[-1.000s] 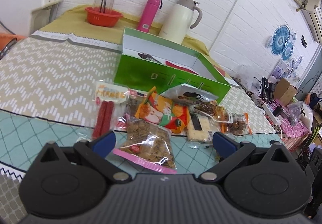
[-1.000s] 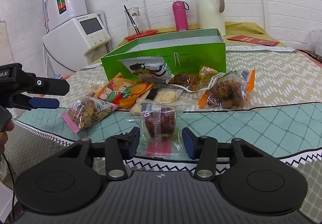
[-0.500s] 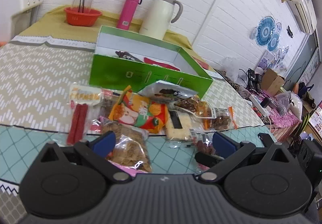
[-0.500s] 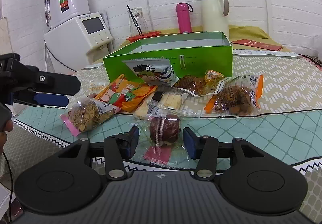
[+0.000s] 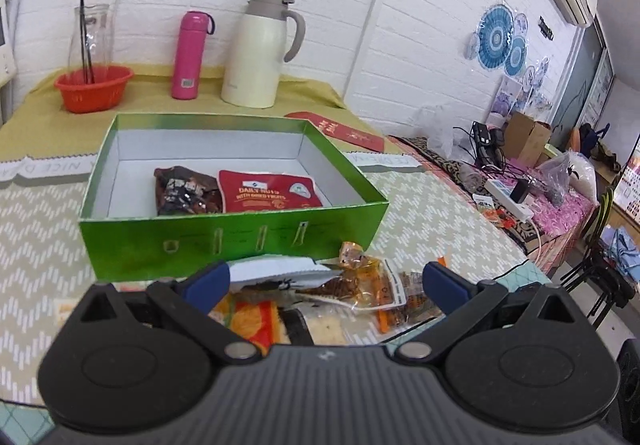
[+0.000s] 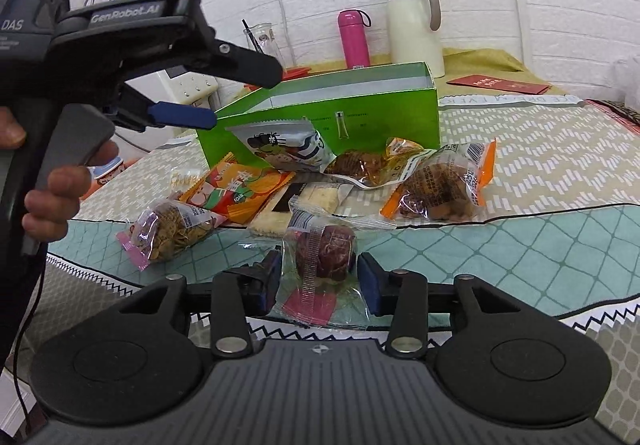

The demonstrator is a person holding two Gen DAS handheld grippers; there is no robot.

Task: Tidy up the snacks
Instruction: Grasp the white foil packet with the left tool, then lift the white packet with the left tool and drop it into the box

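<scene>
Currently, right gripper [image 6: 318, 279]: jaws partly spread, flanking a clear date packet [image 6: 325, 255] on the worktop [image 6: 500, 245]; contact uncertain. Left gripper [image 5: 326, 279]: spread wide, empty, raised above the snack pile [image 5: 340, 297]. Just ahead of it, green box [image 5: 224, 241] holding a red nut pouch [image 5: 270, 197] beside a dark packet [image 5: 185, 195]. Beyond the right gripper: cereal bag [image 6: 172, 231], orange packet [image 6: 236, 195], nut bag [image 6: 440, 187].

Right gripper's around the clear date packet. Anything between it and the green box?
Yes. Between the date packet at the right gripper and the green box lie the cracker packet and white cartoon bag. Lifting over should clear them.
</scene>
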